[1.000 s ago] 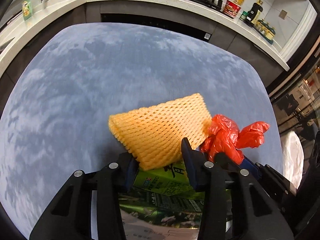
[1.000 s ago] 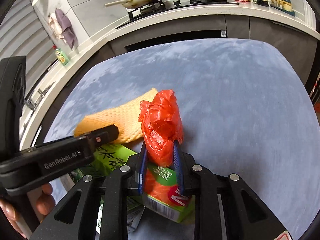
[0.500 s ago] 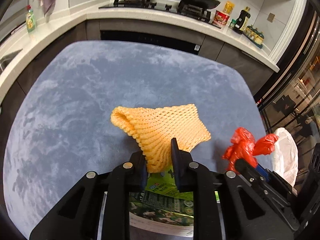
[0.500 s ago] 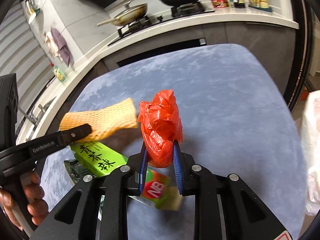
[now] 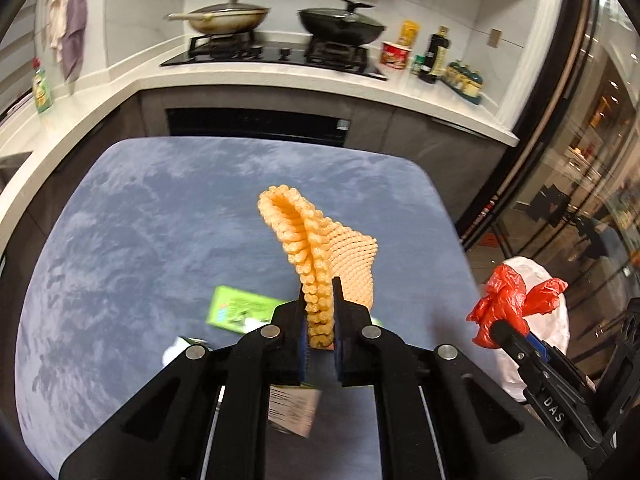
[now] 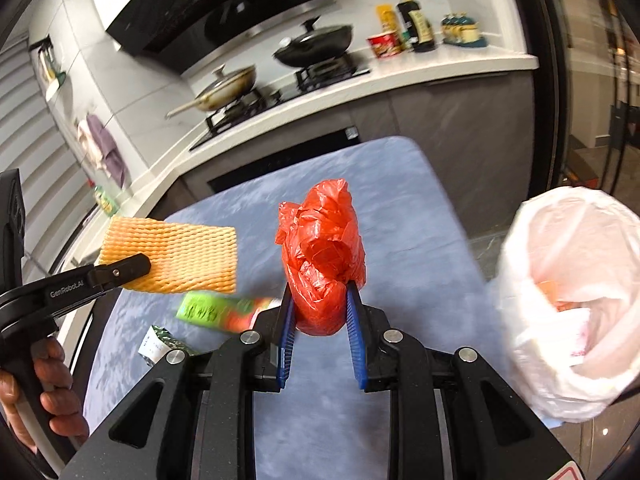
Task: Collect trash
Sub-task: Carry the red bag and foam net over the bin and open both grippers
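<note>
A blue-grey worktop (image 5: pixel 140 240) lies under the claws. Beyond it a white counter (image 5: pixel 280 84) carries a hob (image 5: pixel 276 54) with two pans, and bottles (image 5: pixel 436 56) further right. Towels (image 5: pixel 70 30) hang on the left wall. Glass doors (image 5: pixel 580 160) stand at the right.

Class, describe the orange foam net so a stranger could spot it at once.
Find the blue table before the stove. Above it, the left gripper pinches the orange foam net. Unlike the glossy red bag beside it, it is honeycombed and matte.
</note>
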Action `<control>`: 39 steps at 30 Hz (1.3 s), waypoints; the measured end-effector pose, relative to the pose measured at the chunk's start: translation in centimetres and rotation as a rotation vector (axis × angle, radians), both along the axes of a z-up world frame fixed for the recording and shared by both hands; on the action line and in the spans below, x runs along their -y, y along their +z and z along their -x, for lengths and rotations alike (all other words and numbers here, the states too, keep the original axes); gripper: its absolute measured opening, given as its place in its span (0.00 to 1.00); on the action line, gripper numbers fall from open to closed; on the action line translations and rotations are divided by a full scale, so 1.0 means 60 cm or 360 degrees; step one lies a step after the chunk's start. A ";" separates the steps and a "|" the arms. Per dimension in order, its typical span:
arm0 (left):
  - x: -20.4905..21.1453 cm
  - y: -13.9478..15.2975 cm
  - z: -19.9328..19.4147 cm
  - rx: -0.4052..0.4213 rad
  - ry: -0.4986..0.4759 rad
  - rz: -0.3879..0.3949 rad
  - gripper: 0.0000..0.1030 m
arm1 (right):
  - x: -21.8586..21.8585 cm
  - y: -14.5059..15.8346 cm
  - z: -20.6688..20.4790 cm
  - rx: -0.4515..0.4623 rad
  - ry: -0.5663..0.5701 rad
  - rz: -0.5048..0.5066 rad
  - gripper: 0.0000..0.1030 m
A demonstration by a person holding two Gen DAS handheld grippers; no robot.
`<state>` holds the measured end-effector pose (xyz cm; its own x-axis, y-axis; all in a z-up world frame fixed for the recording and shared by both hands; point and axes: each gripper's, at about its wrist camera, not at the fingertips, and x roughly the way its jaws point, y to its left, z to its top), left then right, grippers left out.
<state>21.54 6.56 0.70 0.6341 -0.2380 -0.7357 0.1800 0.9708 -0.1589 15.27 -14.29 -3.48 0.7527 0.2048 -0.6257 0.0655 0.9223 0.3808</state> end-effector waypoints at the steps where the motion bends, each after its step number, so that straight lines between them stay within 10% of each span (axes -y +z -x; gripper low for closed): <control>1: 0.015 0.004 0.005 0.0007 -0.0025 -0.0003 0.08 | 0.015 0.003 0.010 0.0010 -0.0027 0.0003 0.22; 24: 0.355 -0.016 0.089 -0.0016 -0.0531 -0.0040 0.08 | 0.302 -0.022 0.166 -0.0029 -0.0582 -0.0008 0.22; 39: 0.433 -0.026 0.097 -0.0021 -0.0631 -0.0079 0.08 | 0.349 -0.046 0.173 -0.0064 -0.0660 -0.0021 0.22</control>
<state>15.69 -19.44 -0.88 0.4907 -0.4263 -0.7599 0.5406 0.8329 -0.1182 4.88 -35.23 -6.27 0.7482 -0.1022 -0.6555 0.4454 0.8096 0.3822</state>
